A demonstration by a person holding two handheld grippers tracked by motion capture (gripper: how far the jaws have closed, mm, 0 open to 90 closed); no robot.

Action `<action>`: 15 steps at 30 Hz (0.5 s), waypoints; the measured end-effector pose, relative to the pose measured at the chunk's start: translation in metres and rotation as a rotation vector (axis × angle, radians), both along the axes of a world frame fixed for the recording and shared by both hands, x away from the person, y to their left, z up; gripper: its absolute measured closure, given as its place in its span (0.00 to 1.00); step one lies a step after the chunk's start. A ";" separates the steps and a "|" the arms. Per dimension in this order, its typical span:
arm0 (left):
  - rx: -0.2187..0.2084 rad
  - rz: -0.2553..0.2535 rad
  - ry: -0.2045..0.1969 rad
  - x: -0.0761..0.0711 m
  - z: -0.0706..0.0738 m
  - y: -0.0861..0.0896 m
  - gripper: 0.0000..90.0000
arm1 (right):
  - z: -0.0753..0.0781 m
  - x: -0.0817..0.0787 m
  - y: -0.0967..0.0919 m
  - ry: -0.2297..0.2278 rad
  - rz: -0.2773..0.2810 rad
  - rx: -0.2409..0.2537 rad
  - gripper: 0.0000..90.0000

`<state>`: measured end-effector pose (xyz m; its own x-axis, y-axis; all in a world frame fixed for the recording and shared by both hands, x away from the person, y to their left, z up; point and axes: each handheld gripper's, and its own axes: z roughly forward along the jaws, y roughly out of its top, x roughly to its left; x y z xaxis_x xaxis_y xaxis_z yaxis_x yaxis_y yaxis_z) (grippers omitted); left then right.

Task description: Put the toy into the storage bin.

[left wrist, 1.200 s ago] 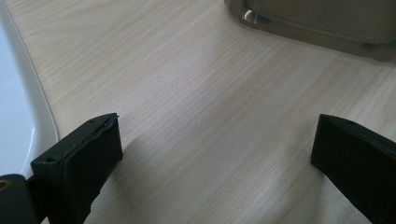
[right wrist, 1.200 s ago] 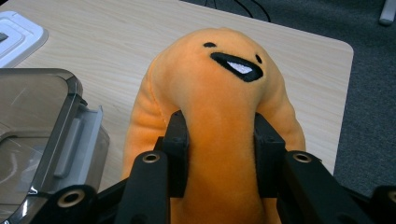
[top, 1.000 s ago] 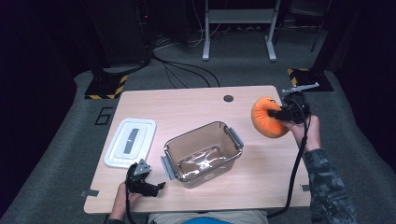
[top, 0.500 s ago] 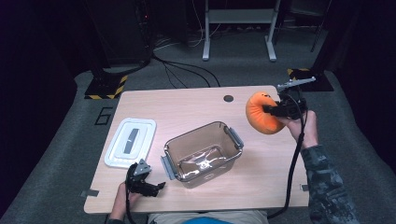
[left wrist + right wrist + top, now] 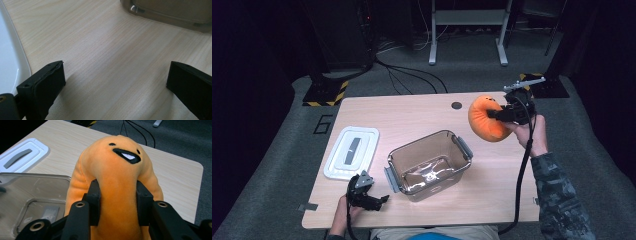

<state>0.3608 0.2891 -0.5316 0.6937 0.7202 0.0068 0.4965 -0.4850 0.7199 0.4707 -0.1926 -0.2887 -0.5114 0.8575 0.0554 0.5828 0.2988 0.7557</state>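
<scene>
Wooden table (image 5: 422, 117): lid (image 5: 352, 151), clear container (image 5: 428, 164)

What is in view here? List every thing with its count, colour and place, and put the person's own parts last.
Plush toy: one, orange with a black stitched face, held above the table's right far part.
Container: one, clear with grey latches, open, at the table's middle.
Lid: one, white with a grey strip, flat on the table left of the container.
Table: one, light wood, with a dark round hole near its far edge.
Floor cables: several, black, on the grey carpet beyond the table.
Right gripper: one, black, jaws pressed into the plush toy.
Left gripper: one, black, jaws apart over bare wood at the near left.
</scene>
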 end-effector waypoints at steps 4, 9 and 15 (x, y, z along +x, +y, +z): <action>-0.002 0.001 0.001 0.000 0.000 0.000 0.02 | 0.003 -0.001 0.005 -0.004 0.014 0.001 0.71; -0.002 0.001 0.001 0.000 0.000 0.000 0.02 | 0.003 -0.002 0.011 0.004 0.024 -0.002 0.71; -0.005 0.003 0.003 0.000 0.000 0.000 0.02 | 0.005 -0.002 0.018 0.018 0.039 0.020 0.71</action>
<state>0.3605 0.2888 -0.5318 0.6916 0.7223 0.0016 0.4999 -0.4802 0.7208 0.4690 -0.1749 -0.2840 -0.5428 0.8358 0.0822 0.5849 0.3059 0.7512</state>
